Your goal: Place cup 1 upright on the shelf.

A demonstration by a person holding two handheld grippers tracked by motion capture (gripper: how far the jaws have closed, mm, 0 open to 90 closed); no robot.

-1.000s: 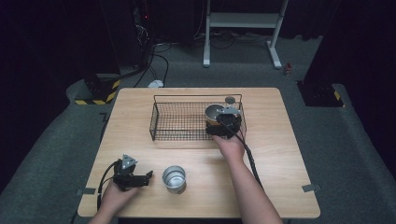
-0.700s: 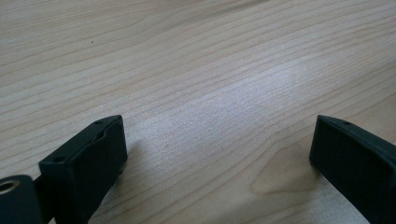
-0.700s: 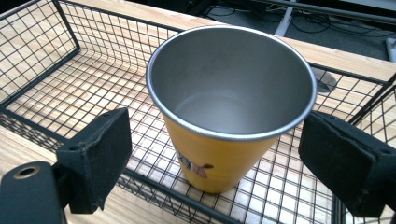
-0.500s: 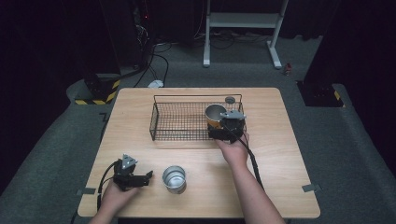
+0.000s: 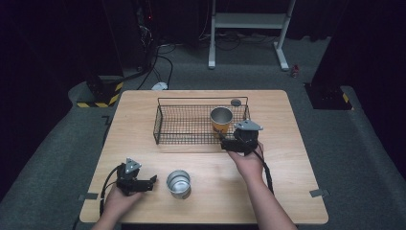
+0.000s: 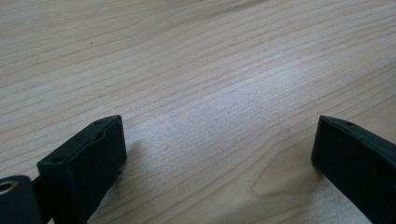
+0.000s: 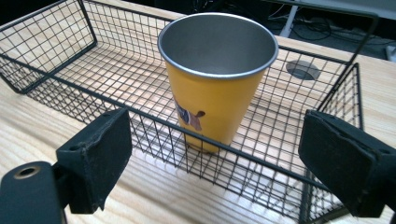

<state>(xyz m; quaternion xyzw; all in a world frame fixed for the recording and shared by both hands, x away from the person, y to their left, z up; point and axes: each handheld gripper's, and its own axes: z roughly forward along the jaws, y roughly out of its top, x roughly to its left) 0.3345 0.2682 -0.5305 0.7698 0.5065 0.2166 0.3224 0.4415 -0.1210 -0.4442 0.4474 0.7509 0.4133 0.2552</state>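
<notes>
A wooden counter (image 5: 143, 115) is seen from the high view, and a black wire basket (image 5: 182, 125) is placed on its far half. A yellow metal cup (image 5: 221, 119) is standing upright inside the basket, near its right end, with the open mouth turned up. In the right gripper view the cup (image 7: 215, 79) is seen behind the near wall of the basket (image 7: 70, 56), and a small printed figure is visible low on its yellow side. The right tool (image 5: 230, 143) is held just outside the near right corner of the basket, on the person's side, and it is pointed towards the cup. Its jaws are spread wide in the right gripper view (image 7: 224, 161), and nothing is gripped between them; the cup is not touched by them. A small round grey disc (image 5: 235, 102) is set in the counter just behind the basket. On the near part of the counter a second cup, a plain steel cup (image 5: 178, 183), is standing upright and apart from the basket. The left tool (image 5: 152, 182) is held low at the near left corner, just beside this steel cup and pointed to it. Its jaws are also wide apart and have just been opened a little more; in the left gripper view (image 6: 219, 154) bare wood is seen between them.
</notes>
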